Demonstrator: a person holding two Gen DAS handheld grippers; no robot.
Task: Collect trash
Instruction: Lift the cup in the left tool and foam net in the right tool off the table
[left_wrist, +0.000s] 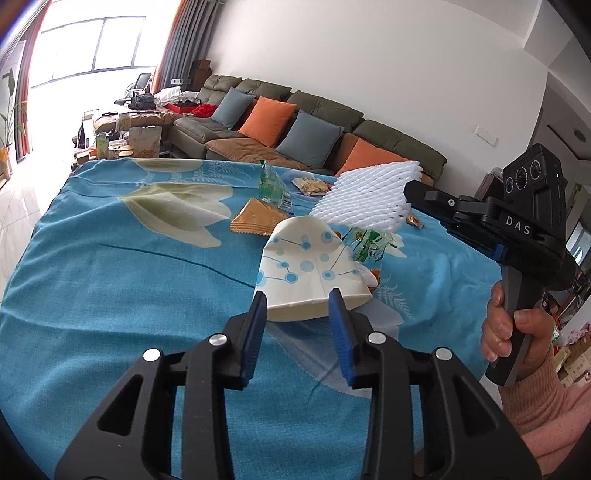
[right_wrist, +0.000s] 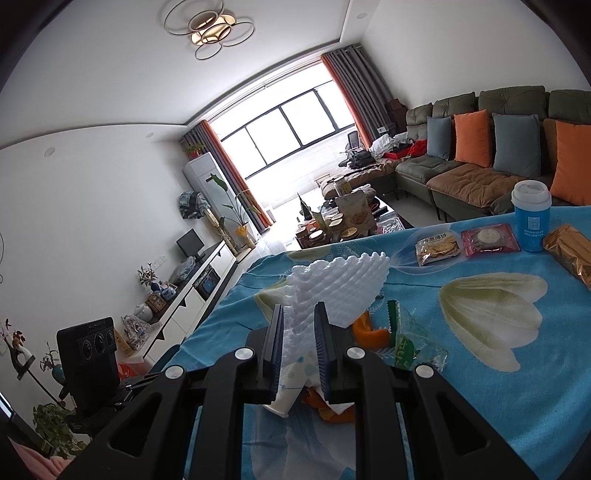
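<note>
Right gripper (right_wrist: 298, 345) closed on white foam net (left_wrist: 367, 194), holding it up off the table (left_wrist: 110, 277), over the far-right trash pile. Left gripper (left_wrist: 299, 314) part open, jaws either side of the near edge of a squashed paper cup (left_wrist: 314, 266); whether the pads touch it, cannot tell. Cup lies on its side mid-table, mouth facing far.

Step in hand, my read: net picked, cup grab being set up. No bin in either view.

Still on the table: gold wrapper (left_wrist: 255, 219), green wrapper (left_wrist: 271, 186), cracker pack (right_wrist: 437, 245), pink pack (right_wrist: 489, 240), orange peel (right_wrist: 371, 334), upright blue cup (right_wrist: 532, 218).

Next: close left jaws on cup rim, gently since the paper crushes and slips, then lift; carry both to wherever trash goes.
</note>
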